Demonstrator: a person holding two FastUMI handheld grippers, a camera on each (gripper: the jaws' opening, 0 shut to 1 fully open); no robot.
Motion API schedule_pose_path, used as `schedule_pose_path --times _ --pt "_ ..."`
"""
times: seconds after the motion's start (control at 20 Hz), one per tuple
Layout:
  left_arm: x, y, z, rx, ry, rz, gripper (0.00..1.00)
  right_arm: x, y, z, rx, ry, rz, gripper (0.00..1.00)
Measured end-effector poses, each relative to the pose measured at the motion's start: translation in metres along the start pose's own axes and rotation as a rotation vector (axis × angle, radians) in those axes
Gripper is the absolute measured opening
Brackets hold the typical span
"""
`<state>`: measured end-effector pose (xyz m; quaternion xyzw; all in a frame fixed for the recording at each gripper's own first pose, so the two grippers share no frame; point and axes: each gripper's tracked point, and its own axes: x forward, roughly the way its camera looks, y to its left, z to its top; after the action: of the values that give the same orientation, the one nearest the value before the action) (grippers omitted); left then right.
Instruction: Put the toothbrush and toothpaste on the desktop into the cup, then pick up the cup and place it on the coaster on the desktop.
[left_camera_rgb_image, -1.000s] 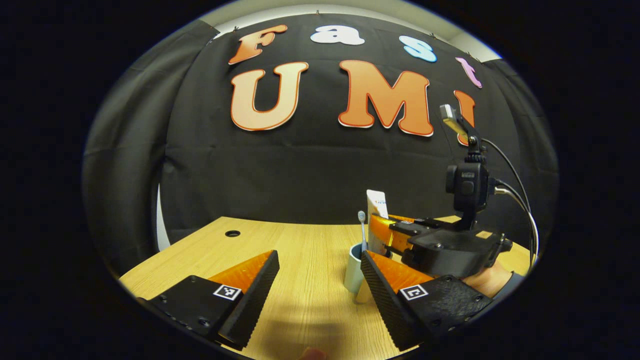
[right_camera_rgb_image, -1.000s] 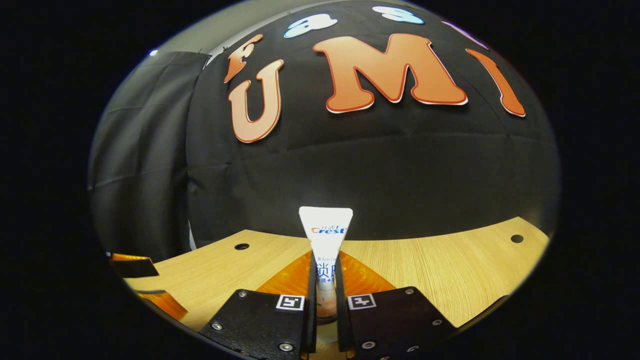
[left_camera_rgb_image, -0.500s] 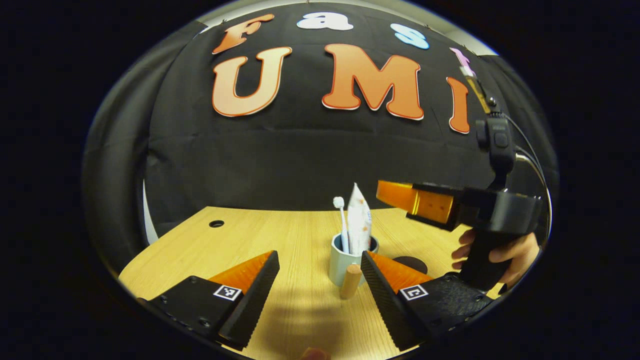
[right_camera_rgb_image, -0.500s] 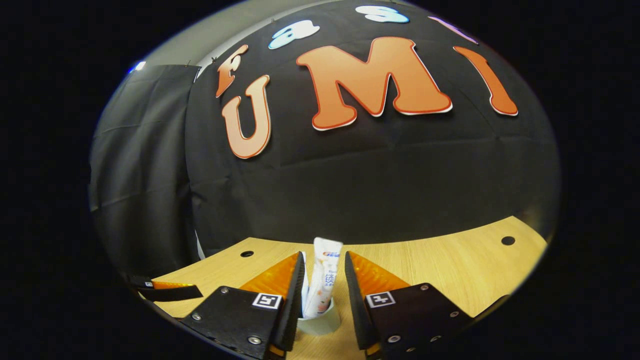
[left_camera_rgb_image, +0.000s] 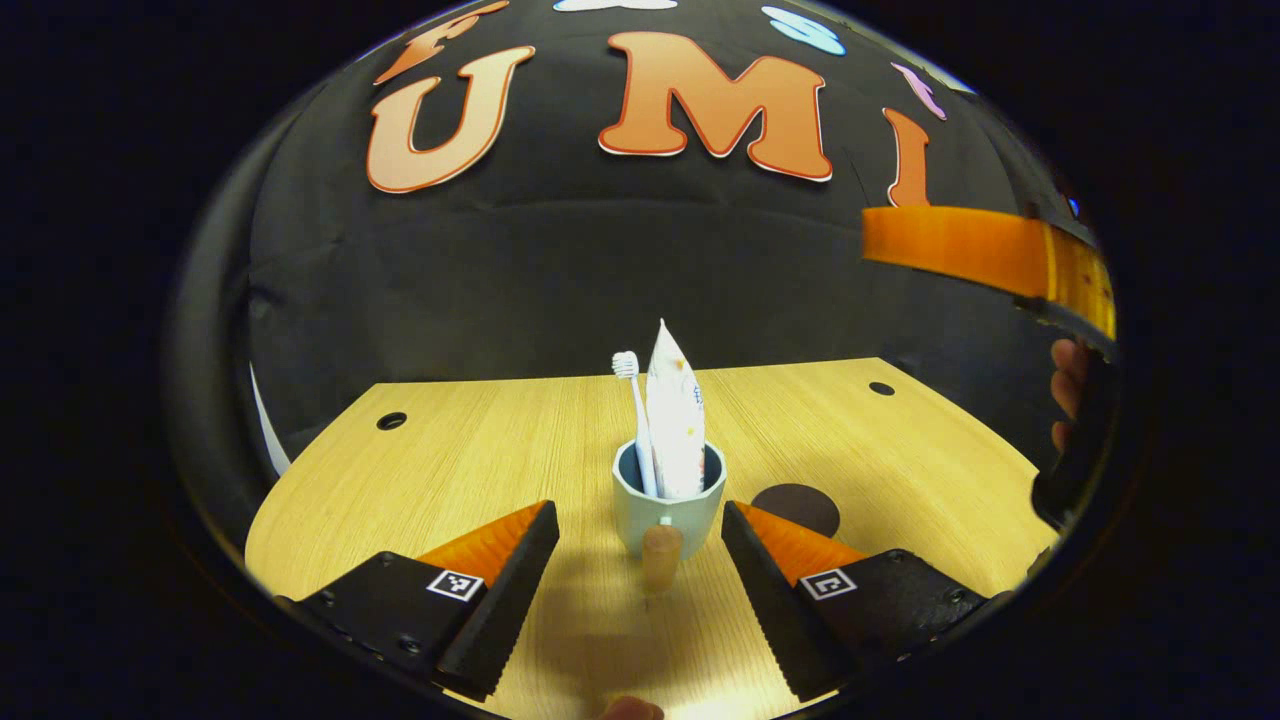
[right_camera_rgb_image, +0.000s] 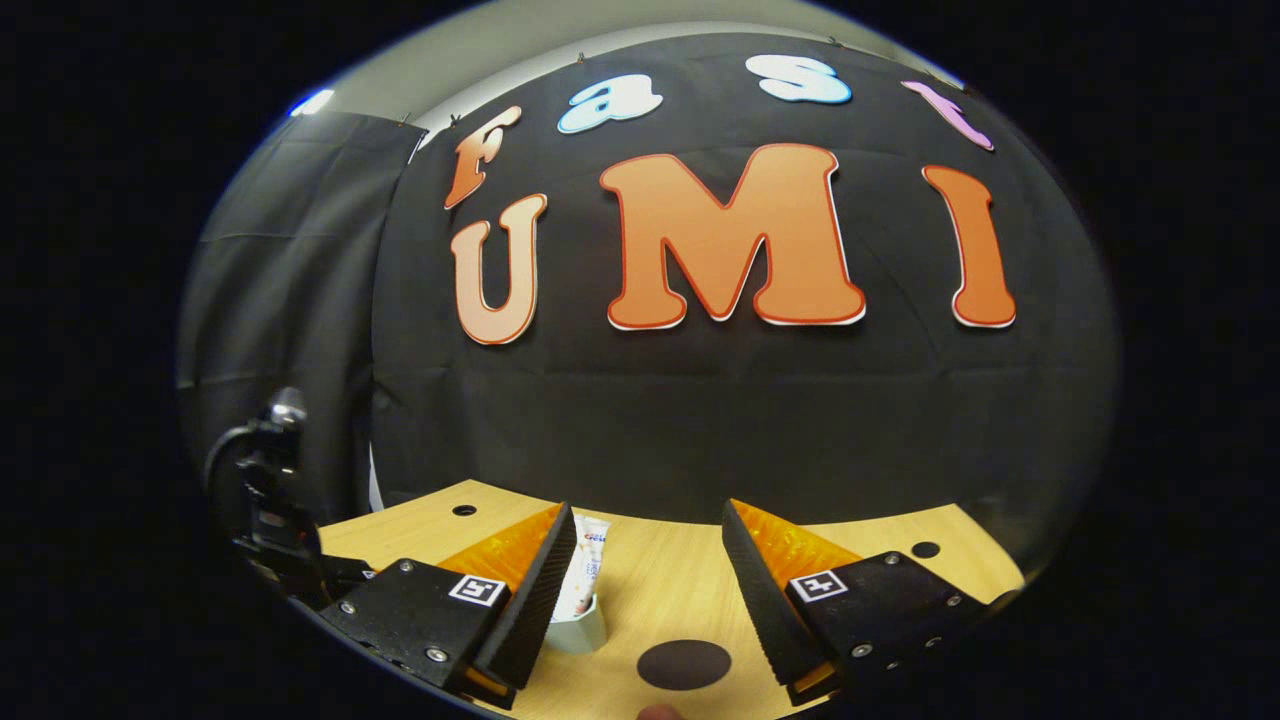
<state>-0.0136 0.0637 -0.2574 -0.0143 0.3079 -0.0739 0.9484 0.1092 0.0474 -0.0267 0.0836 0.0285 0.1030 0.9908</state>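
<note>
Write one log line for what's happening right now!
toothbrush and toothpaste: in cup | cup: on desktop, beside coaster | left gripper: open, facing cup | right gripper: open

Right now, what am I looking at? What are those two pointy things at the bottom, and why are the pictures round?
Those pointy things are the two fingers of a hand-held gripper, a pinching tool. A person holds one in each hand, and each carries a small wide-angle camera, which makes the pictures round.

The left gripper view looks past the left gripper. It is open and holds nothing. Just ahead, on the wooden desk, stands a cup with a toothbrush and toothpaste standing in it. To the cup's right lies a dark round coaster. At the far right a hand holds the other gripper.

The right gripper view looks past the right gripper, also open and empty.
</note>
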Motion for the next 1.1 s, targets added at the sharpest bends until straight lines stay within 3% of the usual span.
schedule_pose_path --times 0.15,0.3,0.55,0.6,0.65,0.8,1.1 --pt "0.010 -0.002 -0.001 -0.002 0.101 -0.032 0.99 -0.022 -0.010 0.021 0.004 -0.007 -0.010 0.92" --pt "0.016 -0.002 0.001 0.011 0.183 -0.014 0.99 -0.041 -0.017 0.039 0.014 -0.012 0.000 0.92" --pt "0.030 -0.002 -0.014 -0.020 0.402 -0.036 1.00 -0.068 -0.028 0.055 -0.010 -0.011 0.000 0.93" --pt "0.032 0.000 -0.012 -0.008 0.426 -0.029 0.99 -0.075 -0.028 0.054 -0.002 0.000 0.005 0.99" --pt "0.033 -0.003 -0.011 0.013 0.431 -0.025 1.00 -0.082 -0.025 0.055 0.012 0.006 0.026 0.94" --pt "0.037 -0.007 -0.012 0.040 0.490 -0.008 0.99 -0.099 -0.020 0.065 0.035 0.006 0.067 0.95" --pt "0.053 -0.003 -0.033 -0.004 0.623 0.004 0.97 -0.126 -0.035 0.083 -0.006 -0.019 0.035 0.95"
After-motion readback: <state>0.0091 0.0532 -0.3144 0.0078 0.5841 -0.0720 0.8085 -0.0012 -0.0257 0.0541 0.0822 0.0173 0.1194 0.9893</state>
